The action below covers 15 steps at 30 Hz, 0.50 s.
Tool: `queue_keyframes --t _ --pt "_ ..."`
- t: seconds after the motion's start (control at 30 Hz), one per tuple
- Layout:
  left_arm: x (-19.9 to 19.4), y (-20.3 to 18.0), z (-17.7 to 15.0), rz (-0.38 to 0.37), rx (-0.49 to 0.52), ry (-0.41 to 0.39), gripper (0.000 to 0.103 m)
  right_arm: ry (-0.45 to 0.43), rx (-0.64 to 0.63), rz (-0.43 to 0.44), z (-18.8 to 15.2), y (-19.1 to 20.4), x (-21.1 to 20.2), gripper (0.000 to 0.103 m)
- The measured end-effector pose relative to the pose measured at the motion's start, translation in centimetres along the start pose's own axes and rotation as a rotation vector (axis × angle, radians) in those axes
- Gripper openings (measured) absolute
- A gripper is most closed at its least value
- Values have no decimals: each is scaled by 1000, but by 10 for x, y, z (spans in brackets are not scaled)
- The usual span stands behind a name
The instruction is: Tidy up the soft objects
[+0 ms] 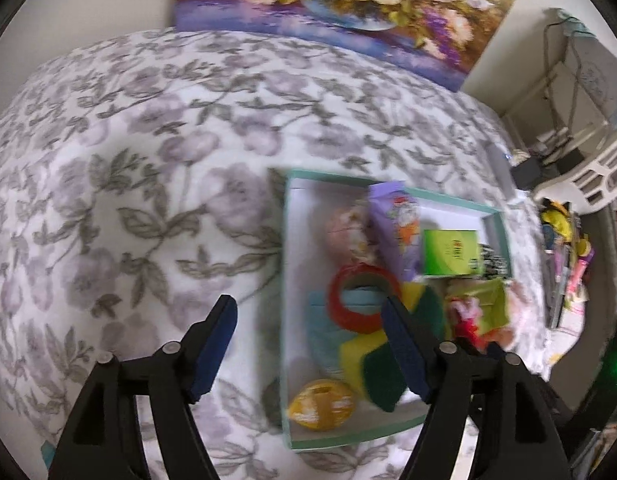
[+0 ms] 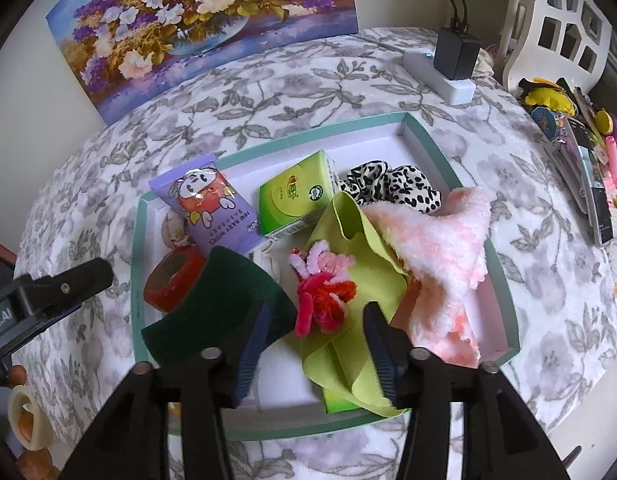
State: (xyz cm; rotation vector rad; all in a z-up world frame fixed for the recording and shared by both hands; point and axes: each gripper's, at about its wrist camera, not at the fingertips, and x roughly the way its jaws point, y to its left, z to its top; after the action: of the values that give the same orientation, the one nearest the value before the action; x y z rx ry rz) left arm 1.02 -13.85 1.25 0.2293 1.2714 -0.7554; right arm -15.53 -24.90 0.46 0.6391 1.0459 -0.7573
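A white tray with a teal rim (image 2: 136,240) lies on a floral cover. In it are a purple baby wipes pack (image 2: 212,208), a green tissue box (image 2: 296,196), a red tape roll (image 2: 172,280), a dark green sponge (image 2: 228,292), a lime cloth (image 2: 360,248), a fluffy pink cloth (image 2: 436,248), a spotted scrunchie (image 2: 392,184) and a pink and red chenille toy (image 2: 324,296). My right gripper (image 2: 317,314) is open just over the toy, its pads not touching it. My left gripper (image 1: 308,308) is open and holds nothing; it straddles the left wall of the tray (image 1: 286,280), beside the tape roll (image 1: 340,312).
A flower painting (image 2: 196,24) leans on the wall behind. A white power strip with a black charger (image 2: 448,68) lies at the back right. Clutter (image 2: 580,152) lines the right edge. A yellow round object (image 1: 316,404) sits in the tray's near corner.
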Motion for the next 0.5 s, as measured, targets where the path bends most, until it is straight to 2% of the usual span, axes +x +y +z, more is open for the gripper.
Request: queue_keyframes --t 0.07,0.13,0.2,0.3,0.5 --pt "2 8 -3 55 -7 -4 93 -4 -4 -8 -1 1 -1 66" --pt "4 15 -6 116 -9 -17 94 -13 -11 -24 -3 3 -1 79" --pt "6 23 -8 179 -9 -24 94 -19 -20 -36 -4 5 -1 101" --pt "8 34 -12 237 -12 -24 94 -20 -38 -59 -7 9 0 103" --pt "7 49 -24 281 -13 8 94 -8 -67 -87 -17 14 0 103"
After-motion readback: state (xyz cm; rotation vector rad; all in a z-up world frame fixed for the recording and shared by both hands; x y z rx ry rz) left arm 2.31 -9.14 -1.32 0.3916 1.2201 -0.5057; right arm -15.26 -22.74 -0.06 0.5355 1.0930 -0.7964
